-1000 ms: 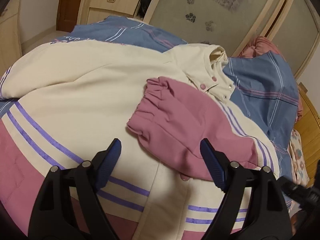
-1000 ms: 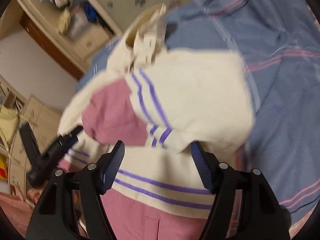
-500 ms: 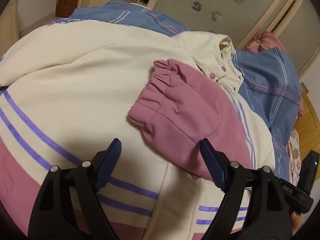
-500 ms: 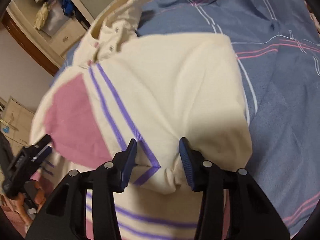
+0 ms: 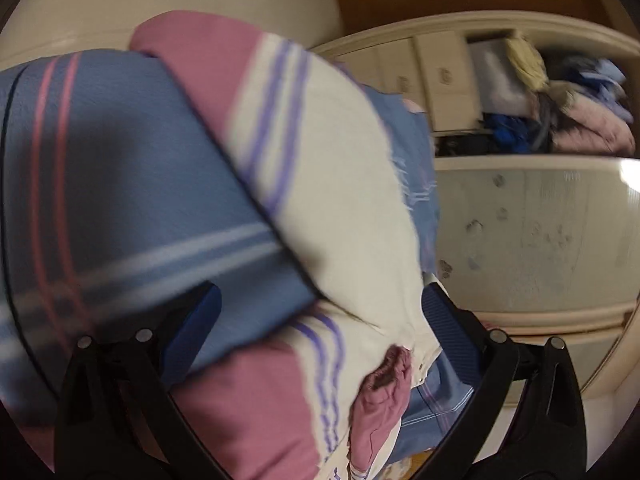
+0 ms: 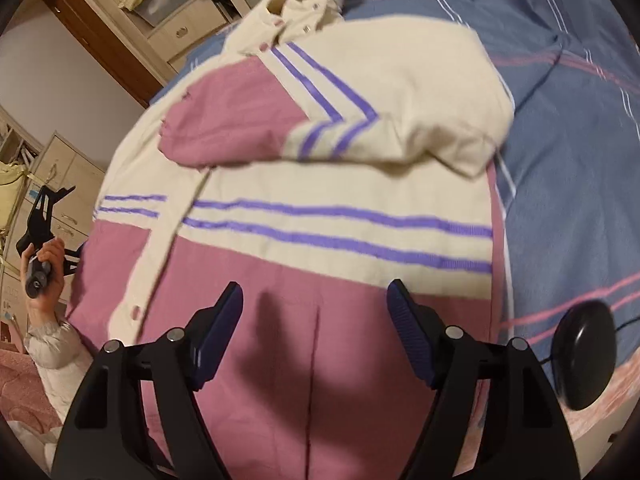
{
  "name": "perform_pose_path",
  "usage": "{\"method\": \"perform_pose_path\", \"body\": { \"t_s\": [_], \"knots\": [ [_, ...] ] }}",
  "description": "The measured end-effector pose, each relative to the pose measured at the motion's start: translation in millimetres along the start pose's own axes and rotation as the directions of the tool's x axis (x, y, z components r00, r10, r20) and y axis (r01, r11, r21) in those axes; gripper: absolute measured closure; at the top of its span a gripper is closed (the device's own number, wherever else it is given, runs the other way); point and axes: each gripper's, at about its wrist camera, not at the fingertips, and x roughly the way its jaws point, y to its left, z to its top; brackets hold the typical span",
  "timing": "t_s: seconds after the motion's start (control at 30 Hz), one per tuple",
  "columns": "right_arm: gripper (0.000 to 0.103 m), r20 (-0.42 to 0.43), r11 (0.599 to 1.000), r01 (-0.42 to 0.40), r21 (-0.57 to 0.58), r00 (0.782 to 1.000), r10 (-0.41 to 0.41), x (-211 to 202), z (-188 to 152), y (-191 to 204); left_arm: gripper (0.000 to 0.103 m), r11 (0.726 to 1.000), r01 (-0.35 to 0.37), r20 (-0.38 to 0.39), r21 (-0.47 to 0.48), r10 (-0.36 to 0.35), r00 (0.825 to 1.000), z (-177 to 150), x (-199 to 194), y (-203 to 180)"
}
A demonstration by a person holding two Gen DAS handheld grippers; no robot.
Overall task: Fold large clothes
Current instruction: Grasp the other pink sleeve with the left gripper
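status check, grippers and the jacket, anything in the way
Left gripper opening, nothing held. Right gripper opening, empty, over the jacket hem. One sleeve folded across the chest. Black round device on the bedsheet beside the hem.

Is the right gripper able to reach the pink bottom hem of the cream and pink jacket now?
Probably yes: the right gripper, jaws opening and empty, hangs just over the pink hem, nothing covering it.
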Motion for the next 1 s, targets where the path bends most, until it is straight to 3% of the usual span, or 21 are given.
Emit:
{"method": "perform_pose_path", "body": {
  "t_s": [0.07,0.27,0.3,0.33,0.37,0.43,0.5,0.57,0.67,0.77,0.83,0.9,0.97,1.0],
  "knots": [
    [0.028,-0.002,1.000,-0.011,0.016,1.000,0.011,4.1,-3.4,-2.9,0.002,0.998,0.058,-0.011,-0.027,-0.058,0.998,18.1,2.9,9.6],
    [0.026,0.001,0.999,-0.006,0.038,1.000,0.006,1.9,-1.3,-0.2,0.003,0.995,0.095,-0.035,0.016,-0.095,0.995,39.6,27.1,9.4],
    [0.026,0.000,0.999,-0.002,0.038,1.000,0.002,1.7,-2.2,0.5,0.011,0.994,0.098,-0.025,0.041,-0.097,0.995,38.7,26.4,6.9],
    [0.026,0.001,0.999,0.000,0.038,1.000,0.000,1.1,-2.4,1.3,0.054,0.991,0.111,-0.023,0.071,-0.110,0.994,38.4,27.3,3.6],
    [0.026,0.004,0.999,-0.001,0.042,1.000,0.001,0.1,-3.6,0.6,0.071,0.986,0.142,-0.049,0.084,-0.139,0.989,38.0,29.3,4.1],
    [0.026,0.011,0.998,-0.012,0.054,1.000,0.011,-1.6,-5.7,-1.4,0.091,0.983,0.173,-0.045,0.063,-0.170,0.984,31.9,30.1,4.0],
    [0.026,0.017,0.998,-0.019,0.058,1.000,0.018,-1.0,-6.0,-2.9,0.096,0.977,0.168,-0.034,0.133,-0.165,0.986,25.5,26.8,-8.5],
    [0.026,0.023,0.998,-0.023,0.057,1.000,0.022,-0.3,-7.1,-3.4,0.097,0.965,0.157,-0.011,0.212,-0.158,0.987,16.9,18.2,-25.7],
    [0.026,0.023,0.998,-0.024,0.057,0.999,0.023,0.7,-7.4,-3.7,0.100,0.934,0.191,0.007,0.302,-0.203,0.979,4.6,1.7,-46.0],
    [0.026,0.022,0.998,-0.029,0.060,0.999,0.028,-0.9,-7.5,-5.5,0.101,0.881,0.298,-0.014,0.368,-0.316,0.949,-6.3,-10.1,-62.8],
    [0.026,0.021,0.998,-0.031,0.062,0.999,0.030,-2.1,-8.1,-6.2,0.101,0.875,0.266,0.004,0.404,-0.293,0.956,-9.0,-9.9,-66.5],
    [0.026,0.021,0.997,-0.029,0.066,0.999,0.028,-3.1,-8.7,-6.0,0.100,0.897,0.262,-0.014,0.356,-0.276,0.961,-7.1,-4.7,-57.5],
    [0.026,0.022,0.997,-0.025,0.068,0.999,0.023,-4.1,-10.3,-5.6,0.078,0.932,0.276,-0.090,0.236,-0.262,0.961,-0.6,7.0,-41.4],
    [0.026,0.024,0.998,-0.022,0.067,1.000,0.020,-4.2,-11.4,-5.4,0.039,0.952,0.261,-0.133,0.162,-0.242,0.961,3.9,15.3,-30.5]
  ]
}}
